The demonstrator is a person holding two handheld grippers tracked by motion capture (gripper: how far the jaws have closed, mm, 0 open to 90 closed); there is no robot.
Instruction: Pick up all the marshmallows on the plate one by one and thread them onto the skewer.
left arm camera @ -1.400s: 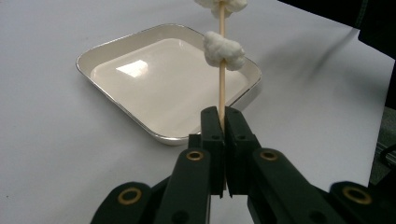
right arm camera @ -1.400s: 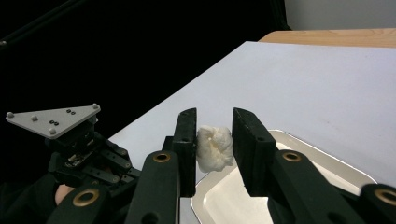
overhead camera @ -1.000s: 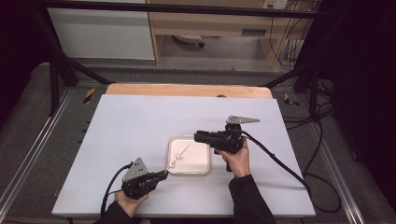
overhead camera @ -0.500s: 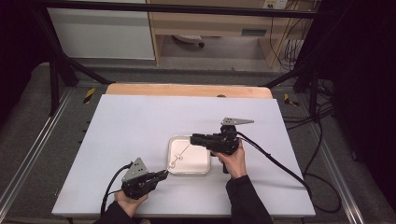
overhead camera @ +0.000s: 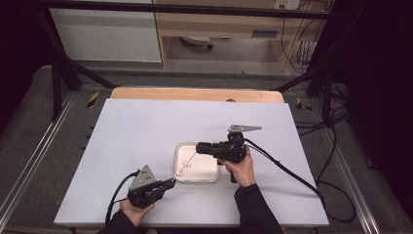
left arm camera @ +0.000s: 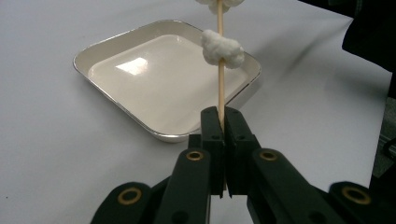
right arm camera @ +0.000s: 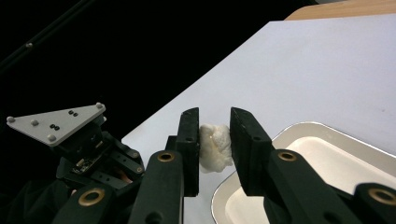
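1. High view: a white table [overhead camera: 146, 126] carries a shallow white tray [overhead camera: 207, 170] near its front middle. The left gripper [overhead camera: 168, 184] sits just off the tray's front left corner, held by a hand at the bottom edge. Its jaws are together on the low end of a thin wooden skewer [overhead camera: 186, 163], which slants up over the tray toward the right gripper [overhead camera: 200, 147]. That gripper is held level above the tray's right side, its tips at the skewer's upper end. Small white lumps on the skewer are too small to make out here.

2. Left gripper view: the two black jaws are clamped on the skewer [left arm camera: 220, 88], which rises straight up in front of the tray [left arm camera: 116, 44]. A white marshmallow [left arm camera: 222, 47] is threaded on the stick above the tray's far corner, and another marshmallow [left arm camera: 219, 3] shows at the top edge.

3. Right gripper view: the jaws have just been closing, and a white marshmallow [right arm camera: 215, 147] sits between them, touching the left pad; whether the right pad presses it I cannot tell. The tray [right arm camera: 299, 133] lies below at the right, and the left gripper's grey plate [right arm camera: 53, 121] shows farther off.
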